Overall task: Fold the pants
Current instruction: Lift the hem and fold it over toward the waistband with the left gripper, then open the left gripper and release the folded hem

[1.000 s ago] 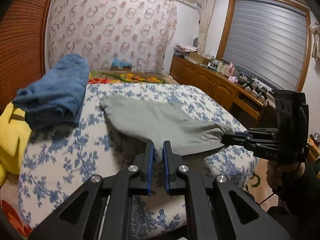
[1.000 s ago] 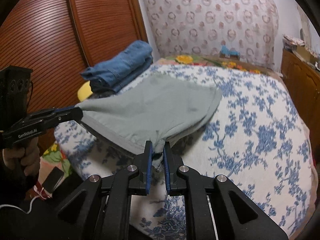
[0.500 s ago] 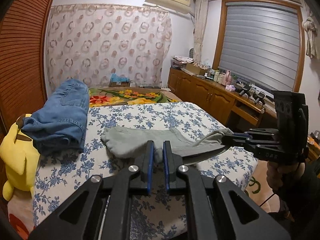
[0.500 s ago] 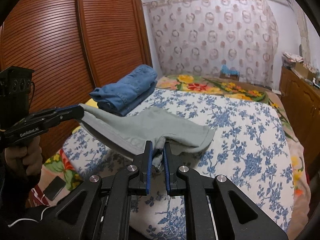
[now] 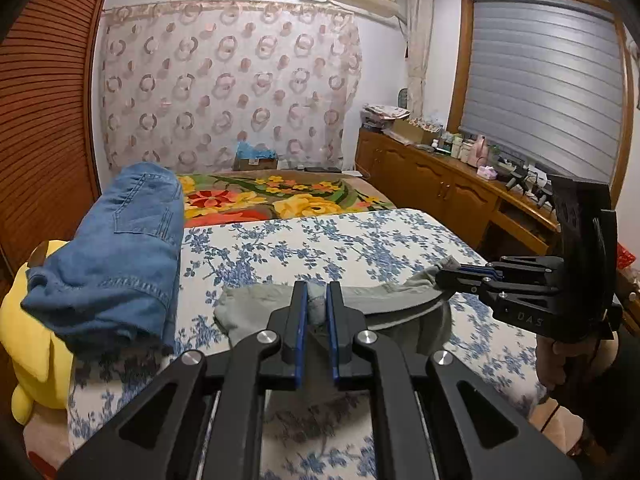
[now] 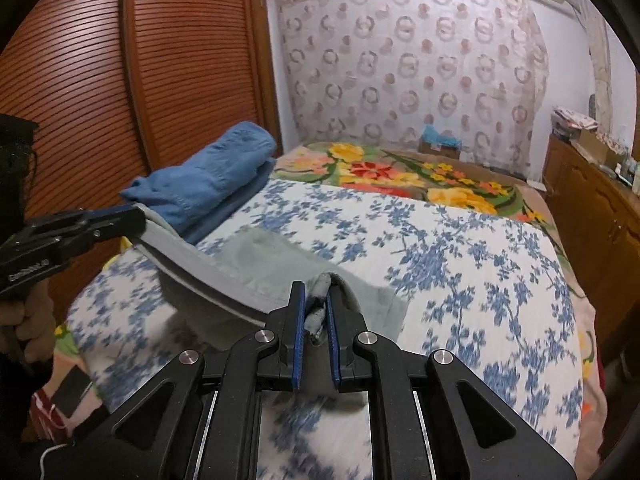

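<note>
The pants are pale grey-green, of soft cloth; they lie near the front edge of a bed with a blue-flowered cover, doubled over on themselves; their near edge is raised off the cover and stretched in a taut band between two pinched corners, a small bunch of cloth gathered at each; the far part rests flat on the cover, beside a folded pair of blue jeans.

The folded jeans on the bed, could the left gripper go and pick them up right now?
Probably not yet. The left gripper is shut on a corner of the grey pants, so it would have to let go first. The jeans lie beside it on the bed with nothing between.
</note>
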